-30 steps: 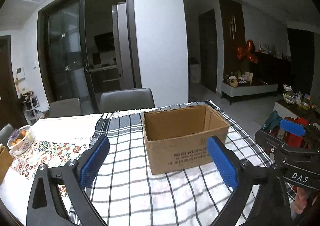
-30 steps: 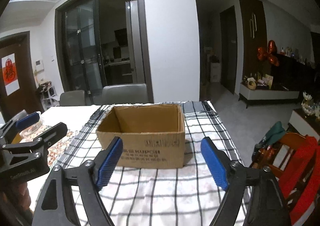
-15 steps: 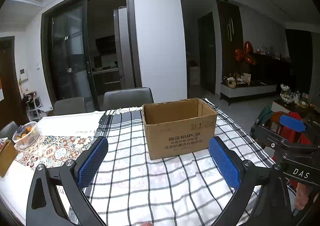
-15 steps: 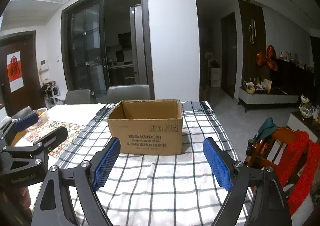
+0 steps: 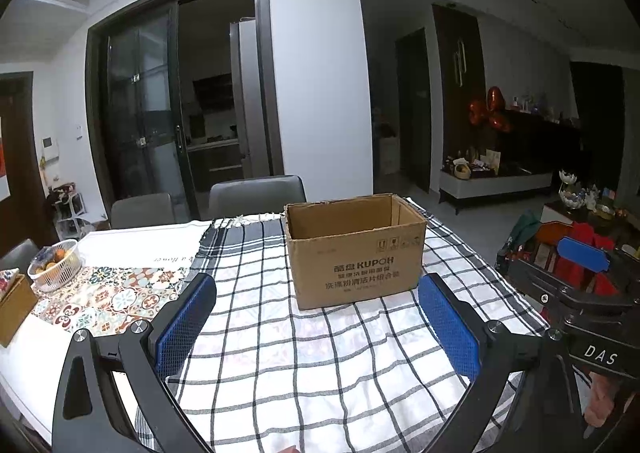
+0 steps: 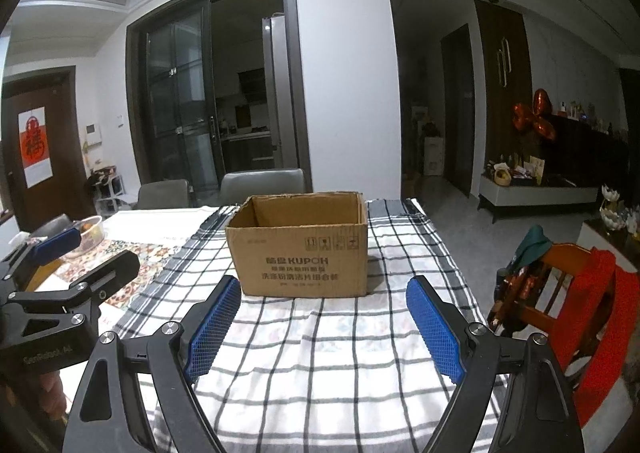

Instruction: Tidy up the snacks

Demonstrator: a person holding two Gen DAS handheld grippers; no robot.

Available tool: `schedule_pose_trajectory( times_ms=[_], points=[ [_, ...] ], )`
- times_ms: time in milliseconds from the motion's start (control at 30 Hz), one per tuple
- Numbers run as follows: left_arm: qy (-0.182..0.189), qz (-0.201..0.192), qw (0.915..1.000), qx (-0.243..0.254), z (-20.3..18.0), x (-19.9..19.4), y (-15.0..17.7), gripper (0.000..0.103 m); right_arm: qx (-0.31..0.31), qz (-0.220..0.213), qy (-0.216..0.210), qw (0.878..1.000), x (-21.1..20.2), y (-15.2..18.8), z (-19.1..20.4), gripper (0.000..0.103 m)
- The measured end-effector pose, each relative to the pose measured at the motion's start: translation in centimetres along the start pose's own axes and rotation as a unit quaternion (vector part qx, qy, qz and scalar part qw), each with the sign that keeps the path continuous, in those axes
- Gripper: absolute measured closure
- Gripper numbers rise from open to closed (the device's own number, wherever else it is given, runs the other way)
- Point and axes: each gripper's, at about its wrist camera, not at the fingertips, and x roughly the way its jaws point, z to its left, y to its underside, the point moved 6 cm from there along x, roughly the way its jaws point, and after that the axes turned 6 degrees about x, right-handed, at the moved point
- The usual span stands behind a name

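While the brown box [image 5: 354, 249] sits open on top of the checked cloth [image 5: 280, 333] in the middle of the worktop [image 5: 132, 243], both claws hang in front of it. The left claw [image 5: 316, 325] is wide open and holds nothing. The right claw [image 6: 326, 323] is wide open and empty too. A basket of fruit [image 5: 54, 263] stands far off to the left.
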Motion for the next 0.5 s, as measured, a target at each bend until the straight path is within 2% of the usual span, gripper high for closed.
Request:
schedule_pose_trajectory(
  times_ms=[500],
  points=[
    [-0.001, -0.002, 1.0000, 0.002, -0.43, -0.16, 0.16, 0.000, 0.006, -0.001, -0.001, 1.000, -0.52, 0.41, -0.33, 0.018]
  ],
)
